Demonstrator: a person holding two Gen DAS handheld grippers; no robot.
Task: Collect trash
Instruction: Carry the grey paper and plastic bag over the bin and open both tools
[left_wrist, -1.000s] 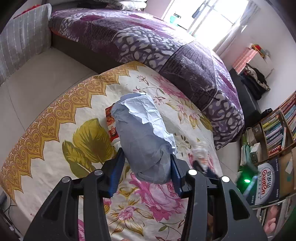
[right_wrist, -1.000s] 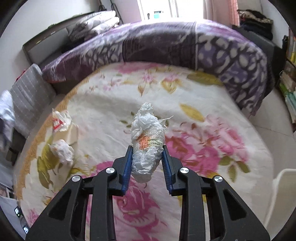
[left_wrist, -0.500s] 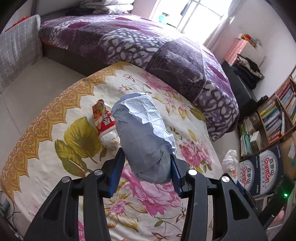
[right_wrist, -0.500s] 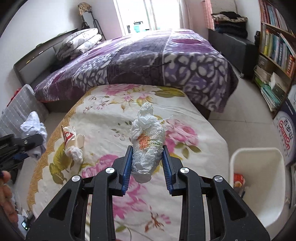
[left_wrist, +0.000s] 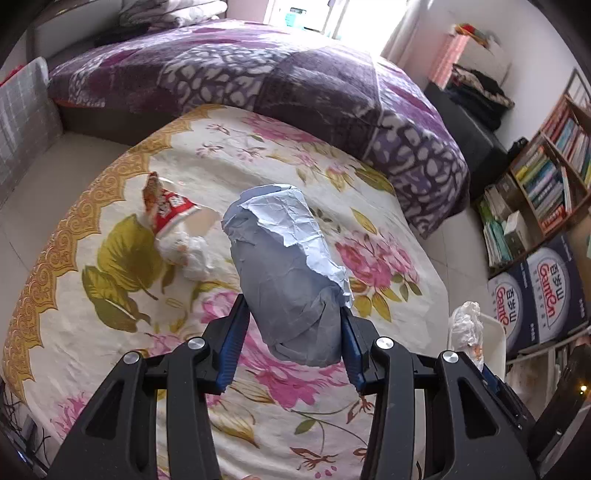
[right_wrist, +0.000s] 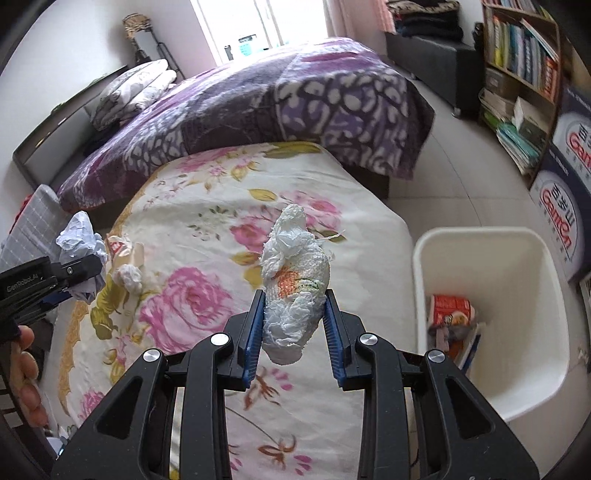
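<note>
Left gripper (left_wrist: 291, 347) clamping paper wad (left_wrist: 286, 273) lengthwise (pointing forward), right gripper (right_wrist: 293, 328) – tissue wad (right_wrist: 293, 284) likewise

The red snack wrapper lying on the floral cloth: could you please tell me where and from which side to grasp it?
Grip the red snack wrapper at its crumpled red printed end, coming from above. It lies flat on the floral cloth, and that bunched end stands up enough for jaws to straddle; the white tissue wad crowds its other end.

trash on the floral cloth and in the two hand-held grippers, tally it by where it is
In the left hand-held gripper: 1, the blue-grey paper wad
In the right hand-held gripper: 1, the white tissue wad
Lying on the floral cloth: 2, the red snack wrapper and the small white wad
Total: 4
</note>
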